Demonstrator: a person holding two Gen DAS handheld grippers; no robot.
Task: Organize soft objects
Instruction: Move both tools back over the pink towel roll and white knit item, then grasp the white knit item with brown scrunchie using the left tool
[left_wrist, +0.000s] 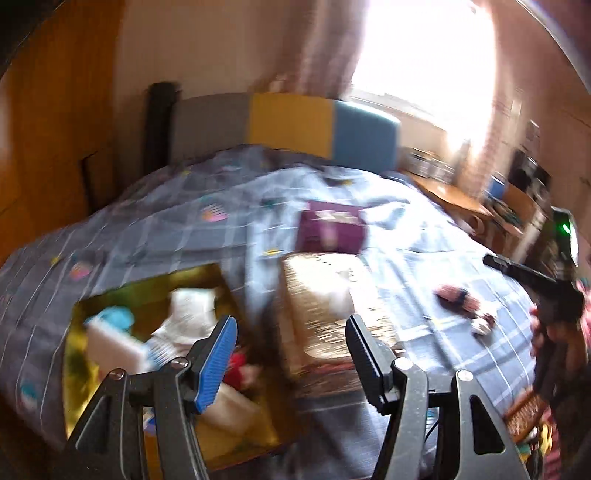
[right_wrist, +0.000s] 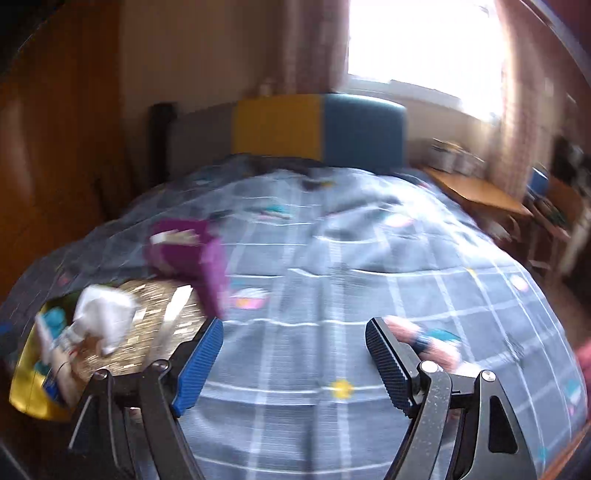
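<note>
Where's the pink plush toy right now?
The pink plush lies on the quilt, just behind the right gripper's right finger; in the left view it's far right, near the other gripper.

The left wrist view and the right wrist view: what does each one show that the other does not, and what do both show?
Only the left wrist view shows the right hand-held gripper from outside, held by a hand at the right edge, and the red soft item in the yellow box.

Only the right wrist view shows the yellow flower print on the bedspread.

Both show the purple box, the pink striped soft toy, and open jaws.
</note>
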